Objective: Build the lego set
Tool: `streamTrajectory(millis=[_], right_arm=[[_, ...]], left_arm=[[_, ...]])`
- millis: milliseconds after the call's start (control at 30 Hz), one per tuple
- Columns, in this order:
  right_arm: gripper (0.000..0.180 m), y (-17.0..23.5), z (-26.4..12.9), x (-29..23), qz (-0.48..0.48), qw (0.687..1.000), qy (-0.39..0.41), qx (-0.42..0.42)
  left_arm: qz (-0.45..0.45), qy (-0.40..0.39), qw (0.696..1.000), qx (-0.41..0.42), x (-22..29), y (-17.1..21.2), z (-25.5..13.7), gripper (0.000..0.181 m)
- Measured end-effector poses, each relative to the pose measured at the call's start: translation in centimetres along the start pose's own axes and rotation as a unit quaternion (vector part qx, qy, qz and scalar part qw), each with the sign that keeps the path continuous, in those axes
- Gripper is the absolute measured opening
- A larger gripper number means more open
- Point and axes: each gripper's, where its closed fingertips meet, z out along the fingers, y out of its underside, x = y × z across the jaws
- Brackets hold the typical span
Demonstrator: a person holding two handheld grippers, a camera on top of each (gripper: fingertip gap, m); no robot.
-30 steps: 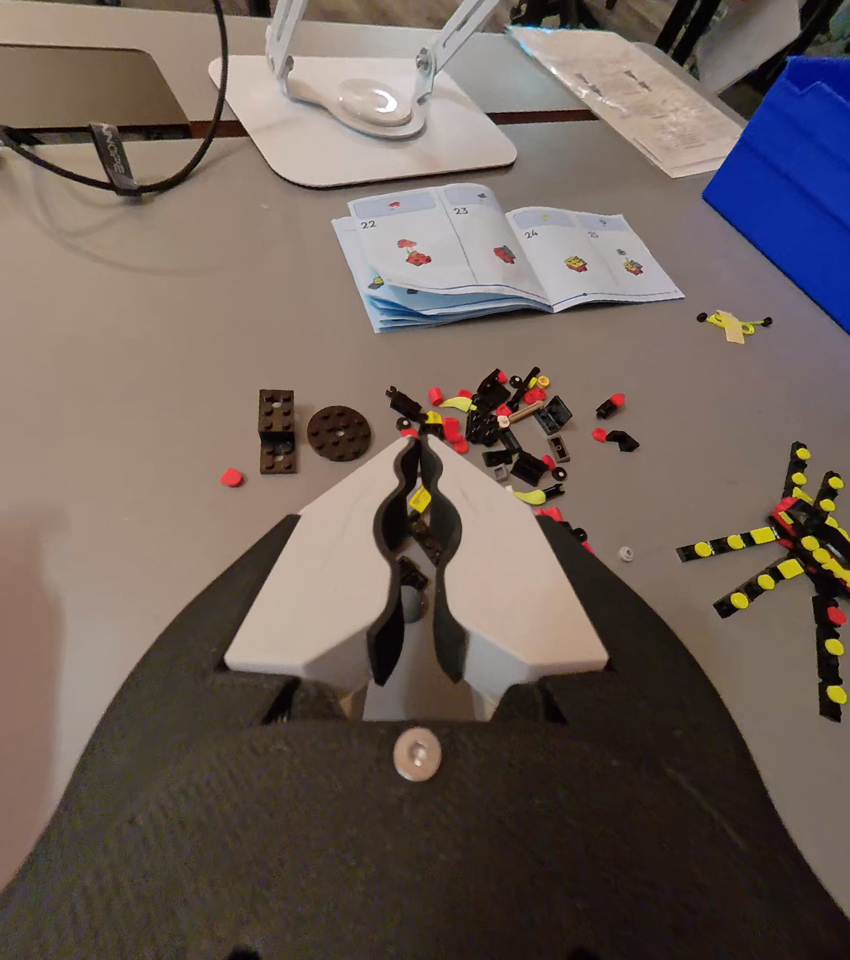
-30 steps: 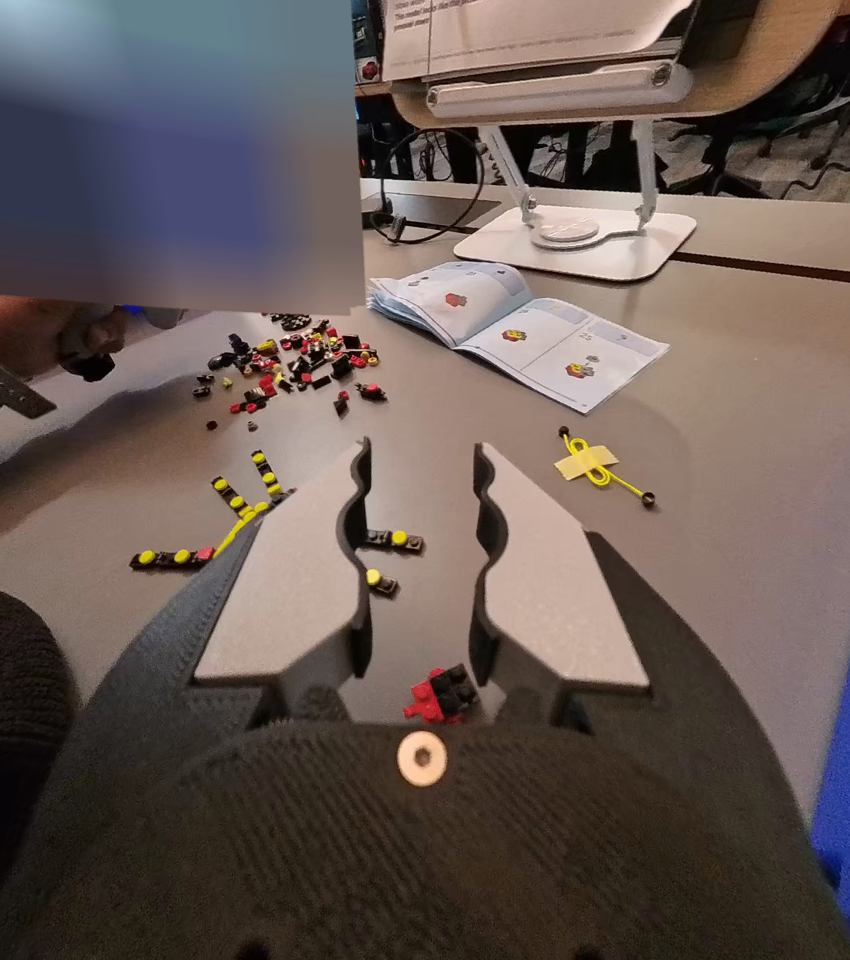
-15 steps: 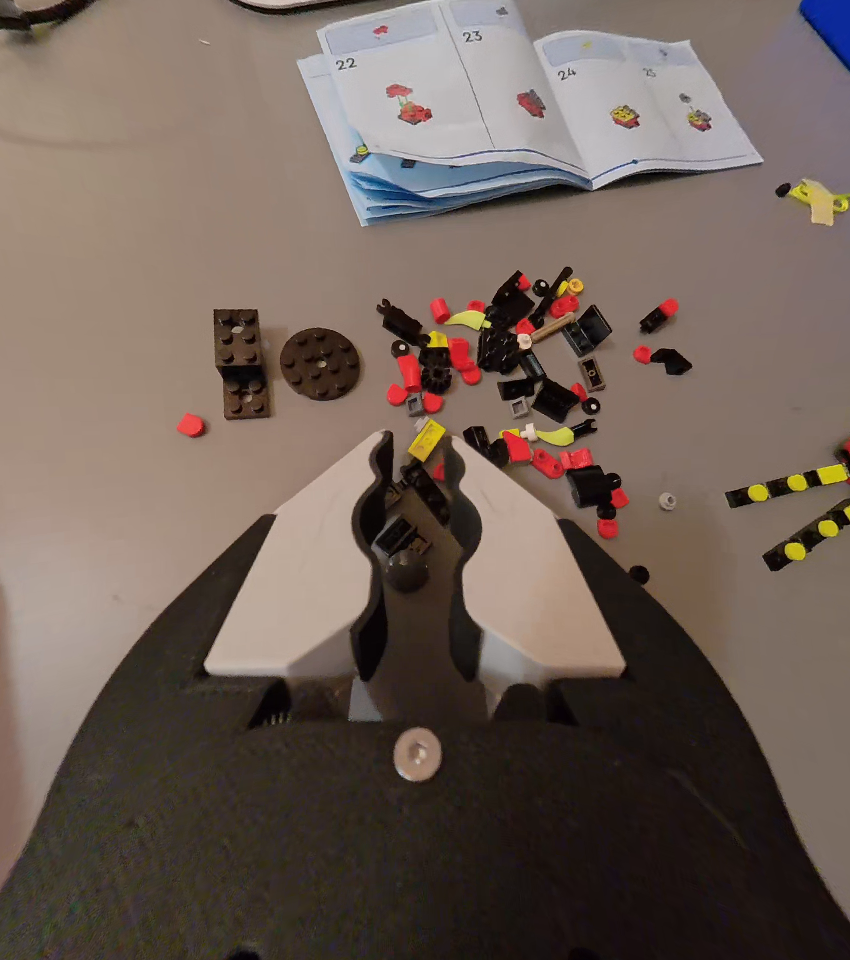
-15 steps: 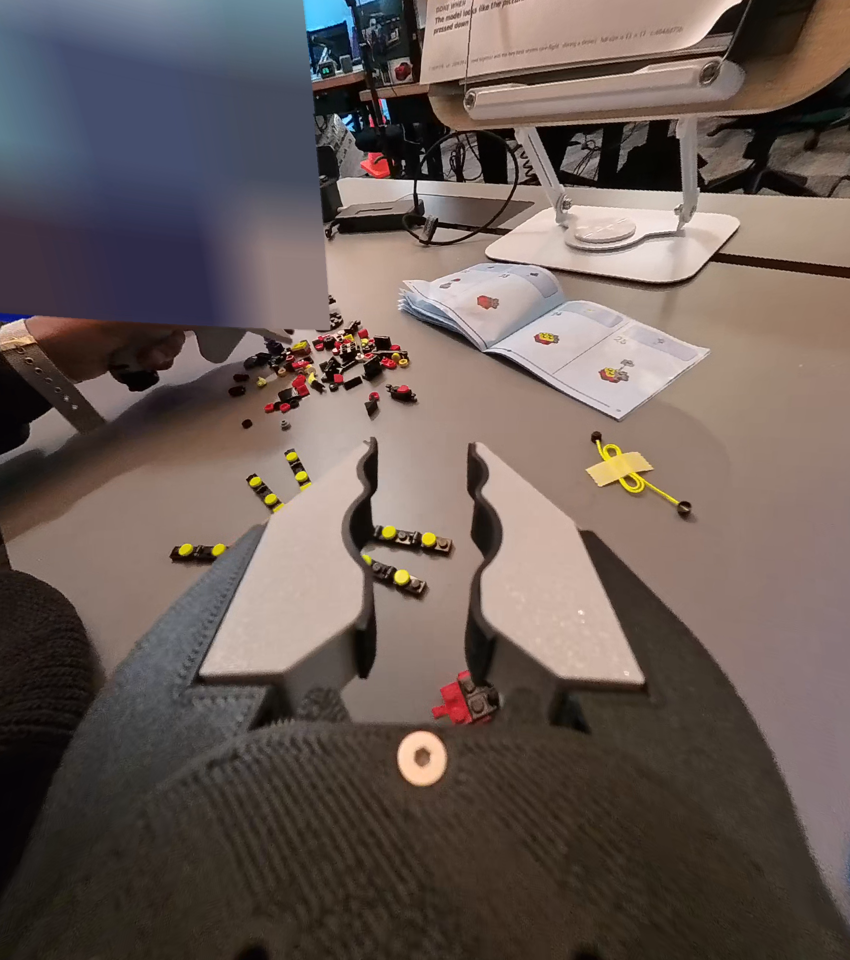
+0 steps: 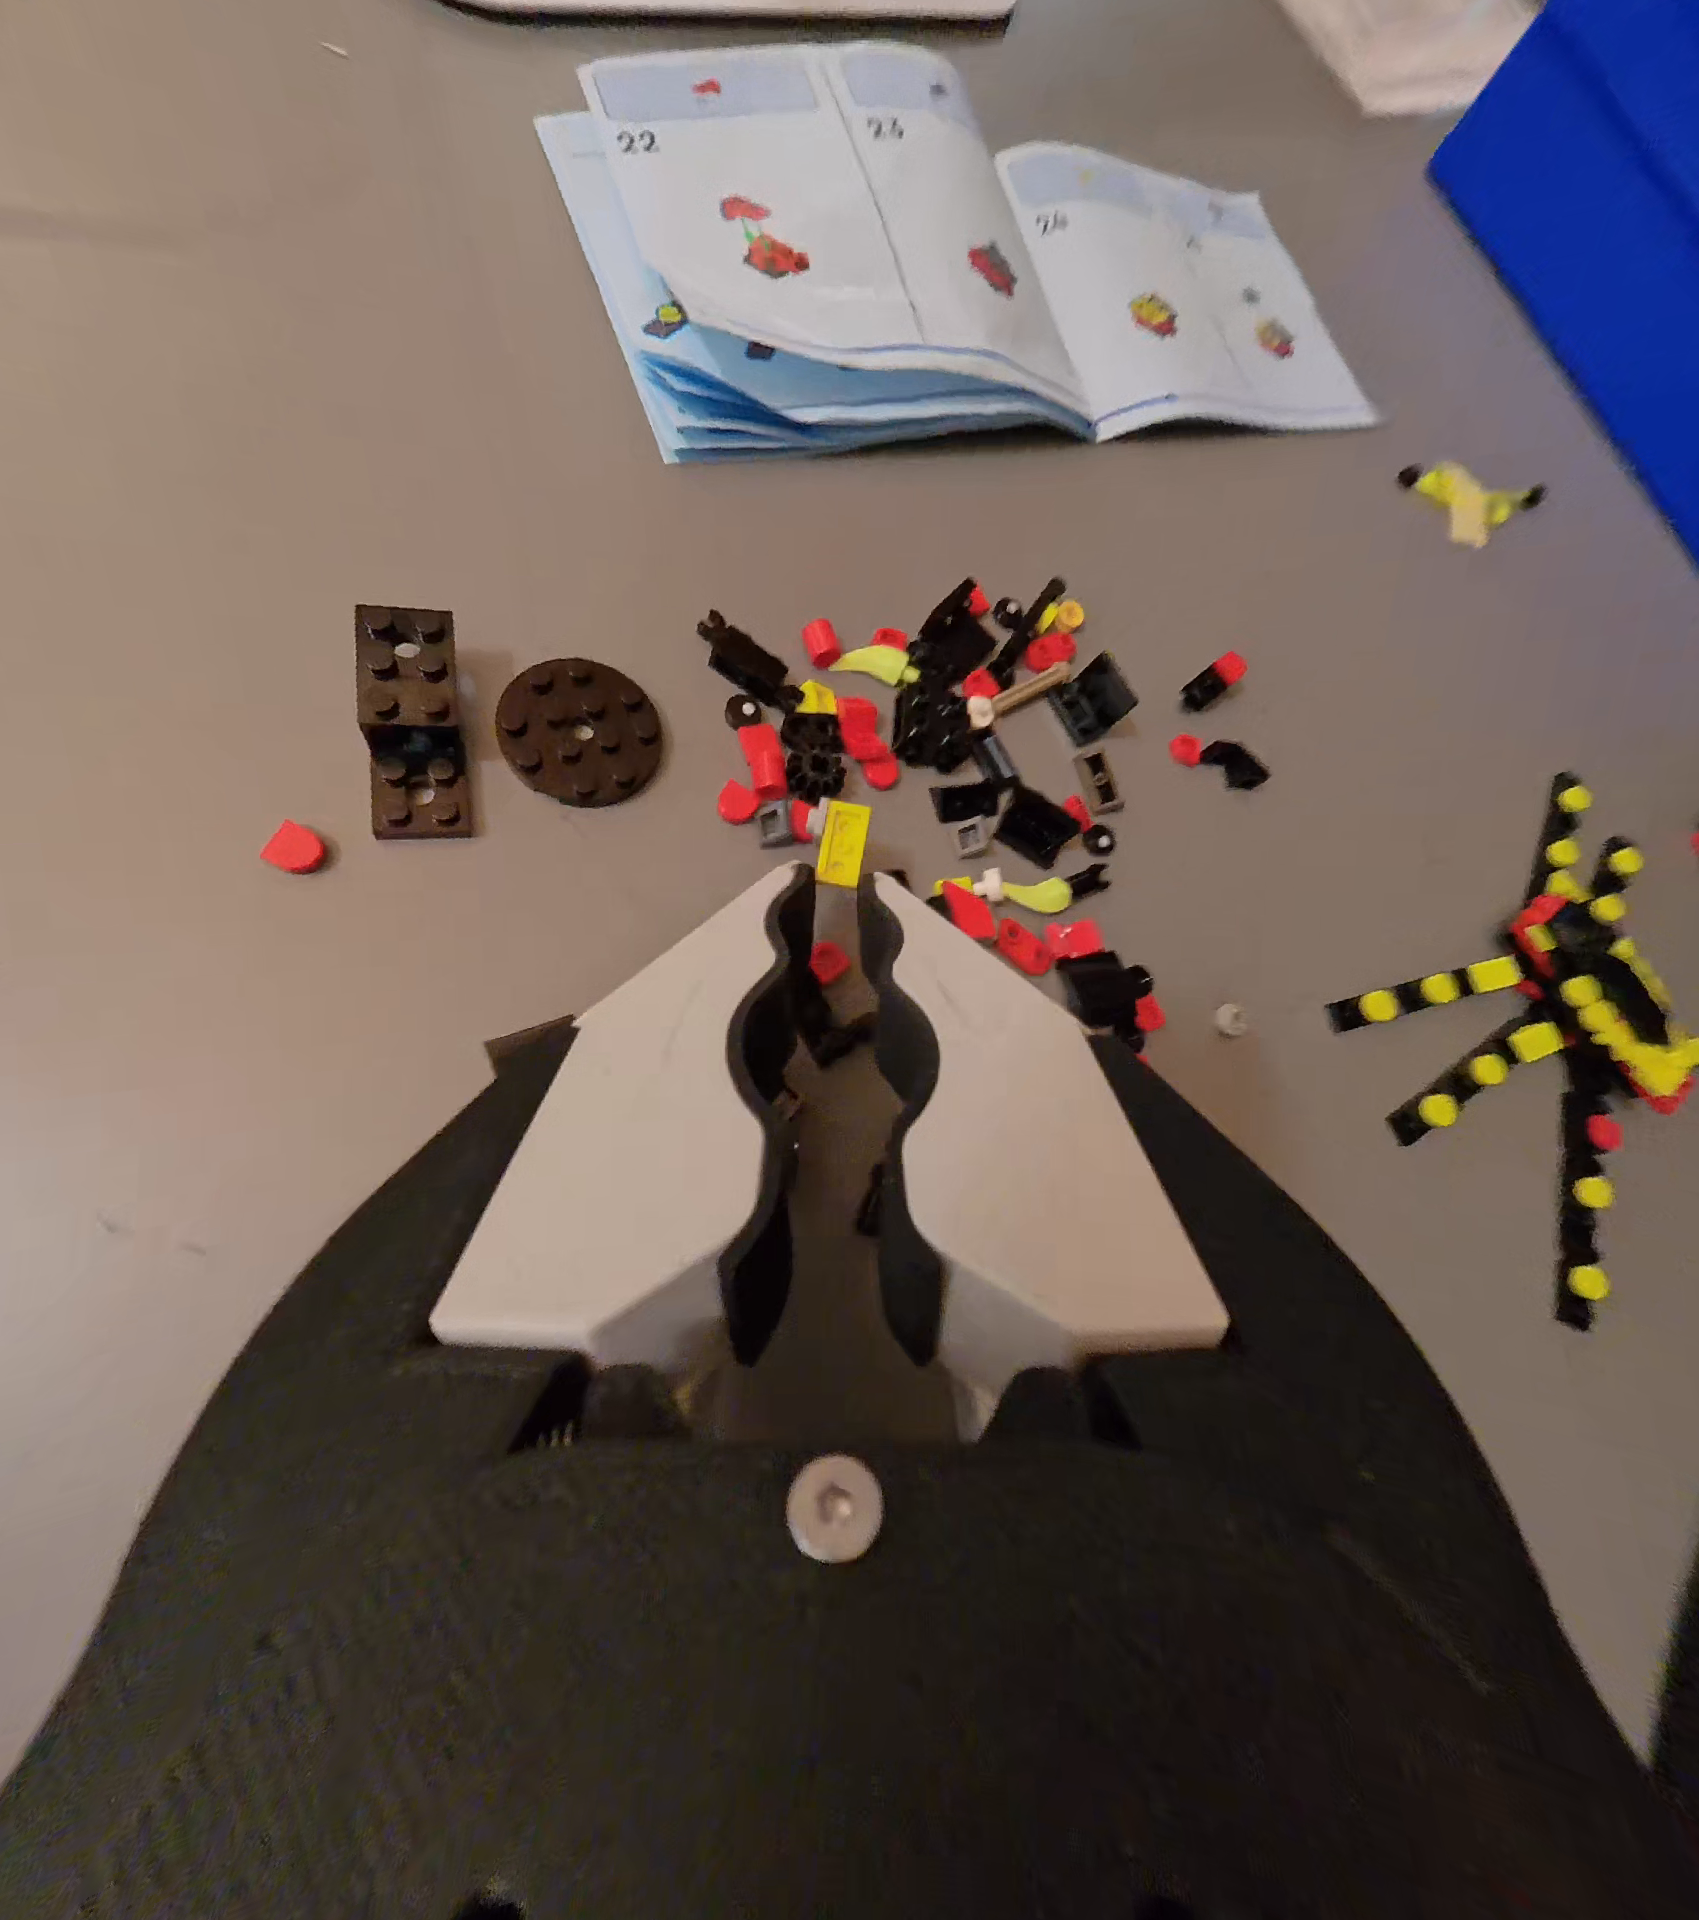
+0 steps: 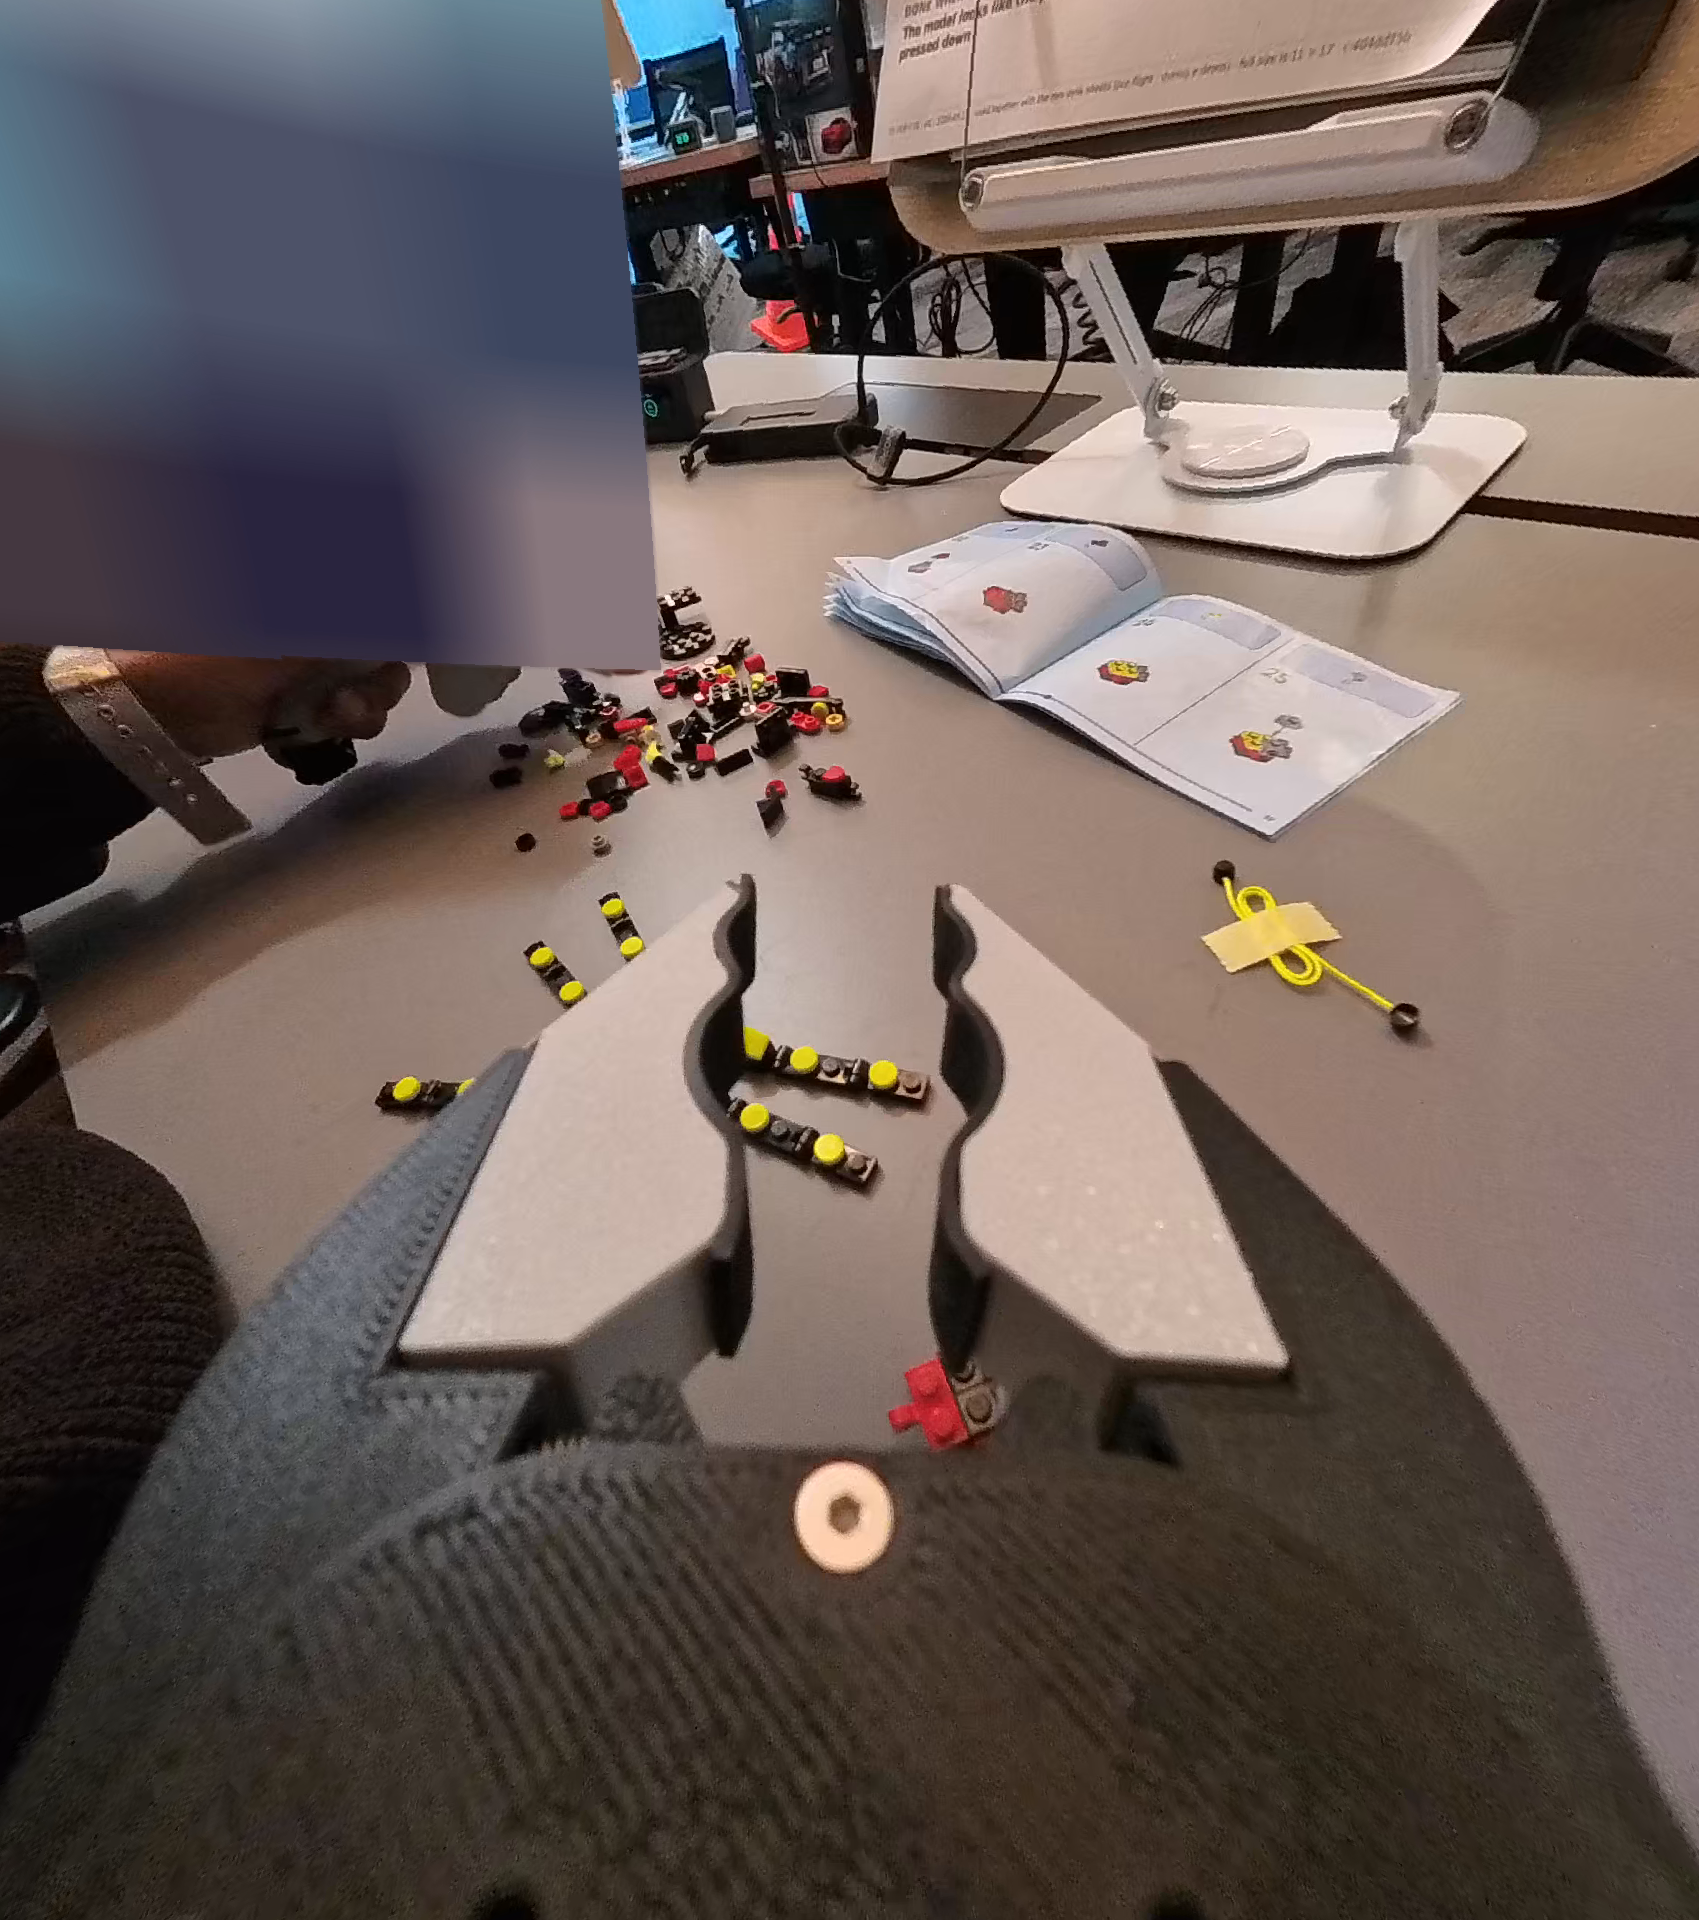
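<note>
We hold our left gripper low over the grey table. Its fingers are nearly together, with a thin gap, and a small yellow tile sits at the tips. We cannot tell if they pinch it.

Just past it lies the pile of loose pieces, red, black and yellow. To the left we count one red piece alone, one black brick stack and one black round plate. To the right sits the black and yellow spider model.

Our right gripper is wide open and holds nothing. Two spider legs show between its fingers.

Farther off lies one open instruction booklet with page numbers.
</note>
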Motion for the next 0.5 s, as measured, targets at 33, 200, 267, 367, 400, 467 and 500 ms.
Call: streamTrajectory(millis=[33, 200, 267, 367, 400, 467, 500], right_arm=[[0.032, 0.0, 0.0, 0.0, 0.000, 1.000, 0.000, 0.000], [0.032, 0.1, 0.0, -0.2, 0.001, 1.000, -0.003, -0.003], [0.032, 0.1, 0.0, -0.2, 0.000, 1.000, -0.004, -0.004], [0.032, 0.2, 0.1, -0.2, -0.001, 1.000, -0.004, -0.006], [0.032, 0.2, 0.1, -0.2, 0.000, 1.000, -0.005, -0.007], [0.032, 0.3, 0.1, -0.2, 0.001, 1.000, -0.006, -0.009], [0.032, 0.3, 0.1, -0.2, 0.002, 1.000, -0.006, -0.009]], left_arm=[[-0.015, 0.015, 1.000, 0.007, 0.2, -0.2, -0.1, 0.007], [-0.049, 0.053, 0.997, -0.002, 0.9, 0.2, 0.0, 0.007], [-0.048, 0.060, 0.997, 0.001, 1.2, 0.0, -0.1, 0.007], [-0.042, 0.035, 0.998, -0.017, 0.6, 0.7, 0.2, 0.006], [-0.039, 0.020, 0.999, -0.026, 0.1, 1.1, 0.4, 0.011], [-0.033, 0.002, 0.999, -0.036, -0.3, 1.4, 0.6, 0.021], [-0.027, -0.004, 0.999, -0.036, -0.3, 1.3, 0.6, 0.026]])
